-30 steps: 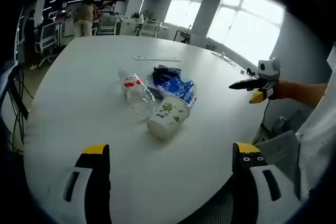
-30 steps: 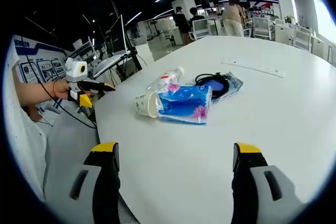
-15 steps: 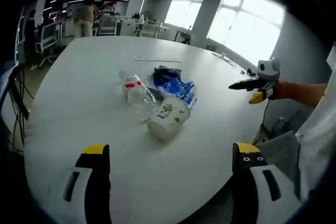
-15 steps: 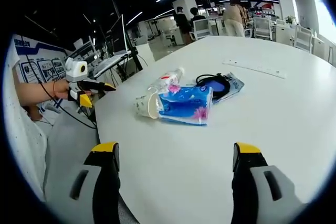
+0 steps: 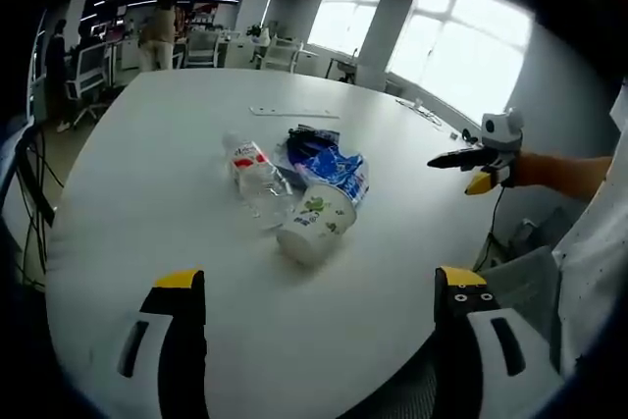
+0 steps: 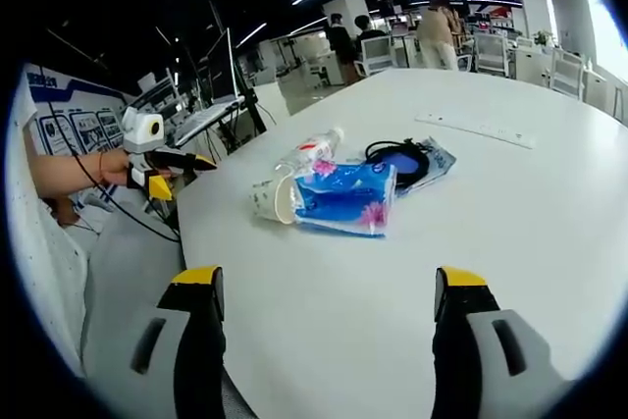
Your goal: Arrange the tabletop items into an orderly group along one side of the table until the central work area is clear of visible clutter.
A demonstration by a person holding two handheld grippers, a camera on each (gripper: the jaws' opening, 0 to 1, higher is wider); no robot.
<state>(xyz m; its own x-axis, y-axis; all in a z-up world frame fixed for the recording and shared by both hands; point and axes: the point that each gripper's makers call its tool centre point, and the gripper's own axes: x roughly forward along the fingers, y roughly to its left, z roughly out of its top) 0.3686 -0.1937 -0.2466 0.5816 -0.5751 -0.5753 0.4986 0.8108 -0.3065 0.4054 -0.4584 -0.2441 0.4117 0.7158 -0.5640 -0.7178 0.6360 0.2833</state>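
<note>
A small pile lies in the middle of the white round table. In it are a paper cup on its side, a clear plastic bottle, a blue tissue pack and a black cable on a blue pouch. My left gripper stands open over the near table edge, short of the cup. From the other side, my right gripper is open too, with the cup, tissue pack, bottle and cable ahead of it. Nothing sits between either pair of jaws.
A thin white strip lies flat beyond the pile, also seen as a strip in the right gripper view. Each gripper shows in the other's view off the table edge: right gripper, left gripper. Desks, chairs and people stand far behind.
</note>
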